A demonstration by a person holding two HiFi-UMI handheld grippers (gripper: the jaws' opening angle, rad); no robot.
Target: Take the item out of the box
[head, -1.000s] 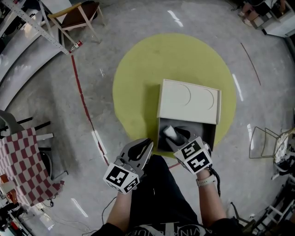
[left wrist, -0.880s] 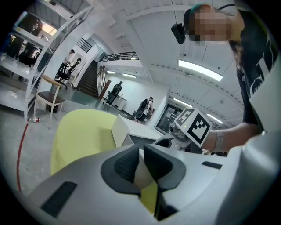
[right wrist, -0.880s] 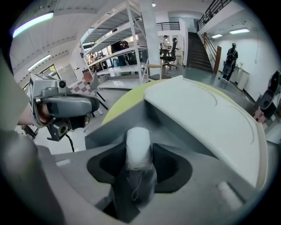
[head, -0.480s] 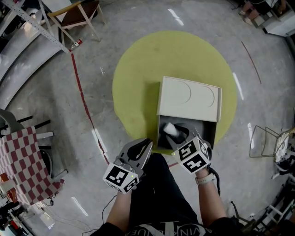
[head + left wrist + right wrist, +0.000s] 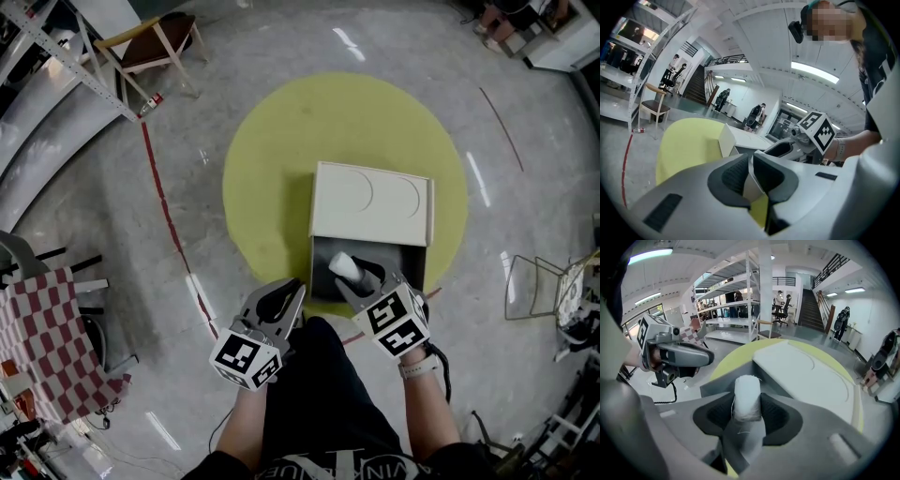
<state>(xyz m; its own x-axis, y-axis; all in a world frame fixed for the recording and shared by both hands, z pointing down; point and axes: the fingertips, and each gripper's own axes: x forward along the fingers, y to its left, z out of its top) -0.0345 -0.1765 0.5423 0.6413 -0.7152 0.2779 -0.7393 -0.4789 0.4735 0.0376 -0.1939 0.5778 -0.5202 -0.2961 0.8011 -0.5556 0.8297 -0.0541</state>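
Looking down from the head, a person stands over an open box (image 5: pixel 315 270) on a round yellow mat (image 5: pixel 281 159) on the floor. The box's pale lid (image 5: pixel 370 202) is folded back on the far side.

The right gripper (image 5: pixel 352 284) has its fingers closed on a white roll (image 5: pixel 344 266) that looks like cloth. It holds the roll over the box's dark opening, near the front edge. Whether the roll is fully above the rim cannot be told.

The roll's long axis runs along the line of the fingers. Its rounded free end points forward toward the lid, and the other end lies back between the fingers.

The left gripper (image 5: pixel 289 298) hangs just outside the box's near left corner, its fingers pressed together on nothing.

To lift the roll out well, the grip probably needs to stay firm while the gripper rises straight up until the roll clears the walls. Only then should it move sideways, because soft cloth could snag or slip on the rim.
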